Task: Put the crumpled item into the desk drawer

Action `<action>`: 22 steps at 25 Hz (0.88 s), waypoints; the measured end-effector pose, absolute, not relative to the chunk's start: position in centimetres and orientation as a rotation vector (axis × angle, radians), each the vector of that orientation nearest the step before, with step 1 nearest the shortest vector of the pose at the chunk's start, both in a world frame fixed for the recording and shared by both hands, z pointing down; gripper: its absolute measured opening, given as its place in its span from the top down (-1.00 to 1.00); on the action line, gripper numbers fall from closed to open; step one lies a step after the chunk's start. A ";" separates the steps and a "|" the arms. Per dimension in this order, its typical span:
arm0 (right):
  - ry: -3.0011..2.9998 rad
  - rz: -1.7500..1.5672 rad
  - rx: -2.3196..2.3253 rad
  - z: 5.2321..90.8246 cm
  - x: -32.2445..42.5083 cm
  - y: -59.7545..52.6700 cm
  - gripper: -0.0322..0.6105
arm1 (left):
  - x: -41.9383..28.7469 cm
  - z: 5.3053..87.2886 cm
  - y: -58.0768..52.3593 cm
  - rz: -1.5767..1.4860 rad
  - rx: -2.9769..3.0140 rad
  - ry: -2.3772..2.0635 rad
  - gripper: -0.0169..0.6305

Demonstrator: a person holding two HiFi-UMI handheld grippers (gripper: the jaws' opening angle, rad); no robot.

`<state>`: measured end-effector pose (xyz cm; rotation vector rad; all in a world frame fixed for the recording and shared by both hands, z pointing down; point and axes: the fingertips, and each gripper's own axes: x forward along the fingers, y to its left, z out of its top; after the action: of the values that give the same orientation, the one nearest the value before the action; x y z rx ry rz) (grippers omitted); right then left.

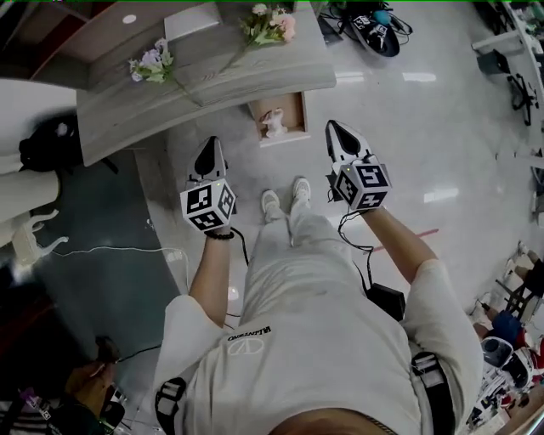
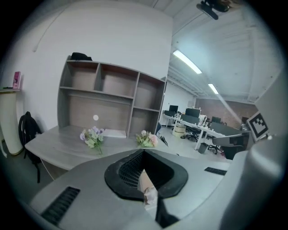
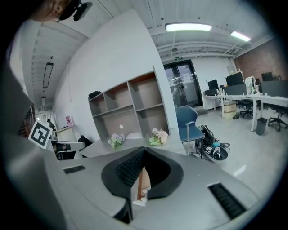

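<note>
A white crumpled item [image 1: 274, 124] lies inside an open wooden drawer [image 1: 295, 109] under the front edge of the grey desk [image 1: 212, 81]. My left gripper [image 1: 210, 144] hangs shut and empty in the air, left of the drawer and short of the desk edge. My right gripper [image 1: 332, 128] is level with it on the drawer's right, its jaws together with nothing held. In the left gripper view the crumpled item [image 2: 150, 196] and the drawer wall [image 2: 145, 180] show through the slit below the jaws. The right gripper view shows the same drawer [image 3: 143, 179] below its jaws.
Two flower bunches [image 1: 153, 64] [image 1: 270, 25] lie on the desk, with a shelf unit [image 2: 112, 96] behind. A black bag [image 1: 49, 143] sits at the desk's left end. A blue chair [image 3: 190, 126] and bags [image 1: 374, 31] stand to the right. The person's feet [image 1: 285, 200] are before the drawer.
</note>
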<state>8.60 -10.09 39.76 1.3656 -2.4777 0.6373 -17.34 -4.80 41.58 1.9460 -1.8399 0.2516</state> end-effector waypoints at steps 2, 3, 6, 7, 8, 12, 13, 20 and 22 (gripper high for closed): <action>-2.498 0.607 1.383 36.9 9.4 -9.6 0.90 | -17.8 38.5 -4.7 0.215 1.976 -1.867 0.94; -2.509 0.591 1.394 35.5 9.9 -9.5 0.90 | -18.0 37.1 -4.8 0.202 1.995 -1.880 0.94; -2.532 0.547 1.421 32.2 11.3 -9.0 0.90 | -18.7 33.7 -4.3 0.174 2.040 -1.924 0.94; -2.535 0.537 1.434 31.3 11.9 -8.7 0.90 | -19.0 32.6 -4.0 0.164 2.052 -1.940 0.94; -2.537 0.527 1.452 30.4 12.6 -8.5 0.90 | -19.3 31.6 -3.8 0.152 2.062 -1.957 0.94; -2.552 0.468 1.535 26.5 15.6 -7.8 0.90 | -20.1 27.9 -3.1 0.117 2.098 -2.018 0.94; -2.557 0.457 1.555 25.5 16.2 -7.8 0.90 | -20.3 27.1 -3.1 0.113 2.106 -2.032 0.94; -2.584 0.329 1.676 20.9 18.6 -6.7 0.90 | -20.7 22.2 -1.2 0.046 2.188 -2.117 0.94; -2.591 0.310 1.695 20.3 19.0 -6.3 0.90 | -20.5 20.9 -0.7 0.009 2.212 -2.123 0.94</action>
<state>18.99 -6.27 20.33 1.6951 -2.5905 0.3104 -20.52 -0.70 20.93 2.2123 -2.1235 0.0087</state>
